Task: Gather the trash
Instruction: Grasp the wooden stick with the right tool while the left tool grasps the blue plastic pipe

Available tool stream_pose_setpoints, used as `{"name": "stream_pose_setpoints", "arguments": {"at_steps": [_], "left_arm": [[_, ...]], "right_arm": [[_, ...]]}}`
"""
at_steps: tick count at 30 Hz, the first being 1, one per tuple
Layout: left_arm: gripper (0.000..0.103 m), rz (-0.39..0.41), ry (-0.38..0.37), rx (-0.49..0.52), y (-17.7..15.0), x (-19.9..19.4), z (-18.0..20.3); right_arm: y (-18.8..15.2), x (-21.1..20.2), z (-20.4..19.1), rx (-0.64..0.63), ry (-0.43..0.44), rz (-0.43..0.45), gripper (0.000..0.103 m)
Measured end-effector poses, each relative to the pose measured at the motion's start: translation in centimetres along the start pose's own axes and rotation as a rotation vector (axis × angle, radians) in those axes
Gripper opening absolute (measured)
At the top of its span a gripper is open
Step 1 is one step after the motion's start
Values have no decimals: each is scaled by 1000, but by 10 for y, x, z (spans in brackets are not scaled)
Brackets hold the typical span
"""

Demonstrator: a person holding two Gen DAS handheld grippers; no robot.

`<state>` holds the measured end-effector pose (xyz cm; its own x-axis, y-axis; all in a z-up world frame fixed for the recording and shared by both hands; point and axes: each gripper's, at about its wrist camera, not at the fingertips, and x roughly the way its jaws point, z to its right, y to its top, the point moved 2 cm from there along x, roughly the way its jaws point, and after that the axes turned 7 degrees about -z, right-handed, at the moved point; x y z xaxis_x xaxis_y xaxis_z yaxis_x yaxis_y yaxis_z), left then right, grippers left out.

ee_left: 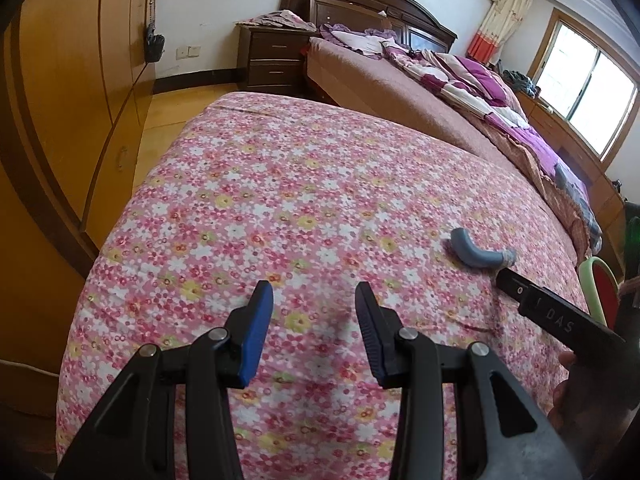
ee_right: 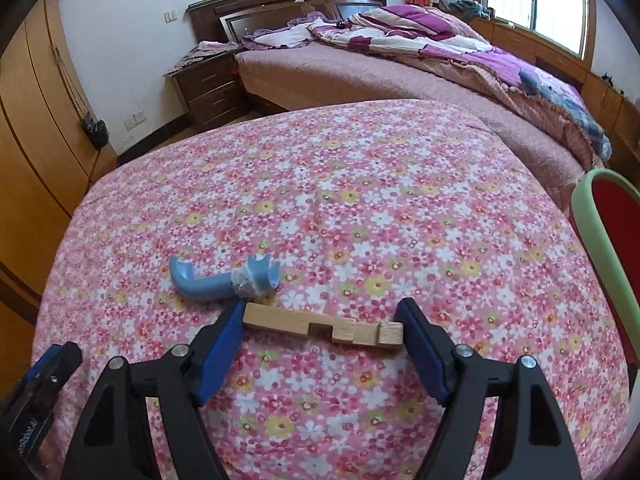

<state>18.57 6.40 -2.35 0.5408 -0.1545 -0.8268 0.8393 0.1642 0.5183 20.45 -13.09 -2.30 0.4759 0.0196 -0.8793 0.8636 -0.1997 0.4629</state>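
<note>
Right gripper (ee_right: 322, 330) is spread lengthwise around the wooden block (ee_right: 322, 328); closing squarely is advised. Left gripper (ee_left: 314, 316) is held apart, empty.

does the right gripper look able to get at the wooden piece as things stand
Probably yes: the right gripper already straddles the wooden piece lengthwise on the floral cover, one finger at each end, nothing over it. The blue hook lies just beyond, close to the left finger.
</note>
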Motion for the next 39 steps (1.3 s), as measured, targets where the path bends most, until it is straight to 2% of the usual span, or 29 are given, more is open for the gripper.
{"name": "stream_pose_setpoints", "arguments": {"at_steps": [4, 7, 14, 17, 21, 29, 38, 39], "left_arm": [[48, -6, -28, 9, 1, -1, 9], [51, -10, -53, 15, 2, -2, 16], [66, -31, -104, 60, 5, 2, 48], [69, -43, -117, 84, 6, 6, 63], [80, -44, -141, 115, 10, 13, 87], [81, -22, -119, 181, 25, 39, 129], [81, -71, -97, 215, 28, 67, 145], [81, -58, -94, 219, 27, 67, 145]], "right_arm": [[-3, -11, 17, 28, 50, 7, 79], [-4, -26, 36, 58, 84, 45, 79], [0, -55, 76, 83, 75, 142, 79], [-2, -62, 90, 90, 68, 168, 79], [-4, -68, 109, 102, 72, 187, 79], [-6, -62, 128, 120, 128, 176, 79], [-5, -52, 132, 102, 153, 176, 79], [-5, -51, 132, 100, 152, 177, 79]]}}
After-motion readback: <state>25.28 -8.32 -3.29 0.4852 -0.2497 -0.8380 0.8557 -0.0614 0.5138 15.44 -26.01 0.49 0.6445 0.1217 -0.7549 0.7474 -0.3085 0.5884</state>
